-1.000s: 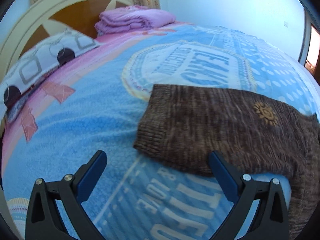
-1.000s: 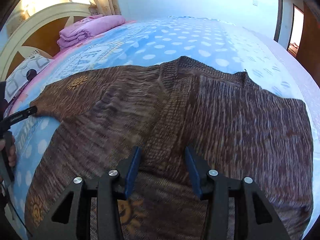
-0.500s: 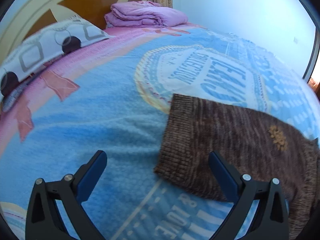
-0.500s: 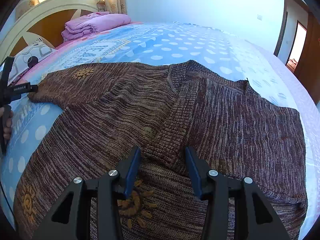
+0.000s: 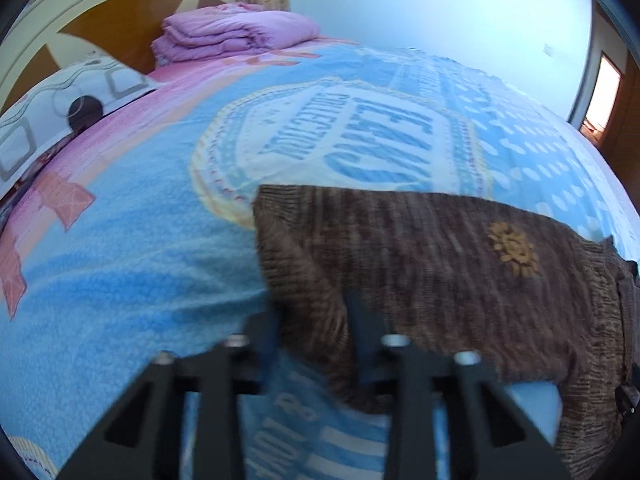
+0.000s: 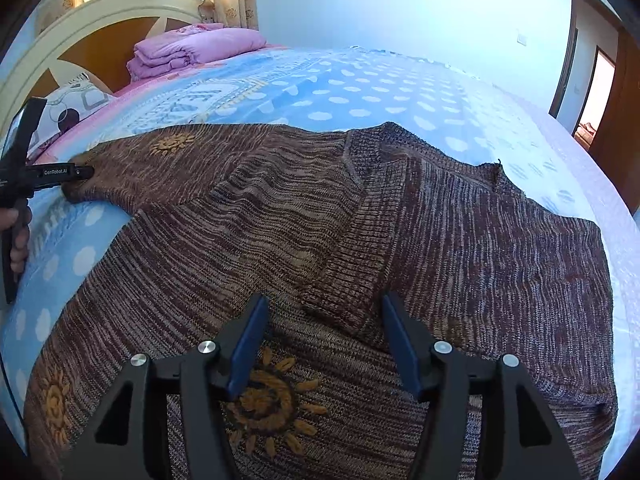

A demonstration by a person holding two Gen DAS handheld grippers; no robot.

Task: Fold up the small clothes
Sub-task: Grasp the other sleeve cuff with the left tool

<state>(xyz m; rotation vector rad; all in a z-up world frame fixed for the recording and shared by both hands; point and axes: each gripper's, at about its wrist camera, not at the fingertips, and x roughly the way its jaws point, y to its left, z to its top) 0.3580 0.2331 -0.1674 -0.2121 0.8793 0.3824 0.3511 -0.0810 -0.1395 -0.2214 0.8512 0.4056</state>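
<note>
A brown knitted sweater (image 6: 280,240) with yellow sun patterns lies spread on the blue bed cover (image 6: 360,88). Its one sleeve is folded across the body, with the cuff (image 6: 340,300) just ahead of my right gripper (image 6: 324,340), which is open and empty above the sweater. The other sleeve (image 5: 440,260) stretches out to the left. My left gripper (image 5: 312,320) is shut on that sleeve's cuff end (image 5: 304,280); it also shows in the right wrist view (image 6: 76,172) pinching the cuff.
A folded pink quilt (image 5: 232,36) and a patterned pillow (image 5: 60,108) lie by the cream and wood headboard (image 6: 80,32). A doorway (image 6: 592,92) stands at the far right. The bed cover (image 5: 120,260) extends to the left of the sleeve.
My left gripper has closed from wide open onto the sleeve cuff. My right gripper has opened wider and drawn back a little over the sweater.
</note>
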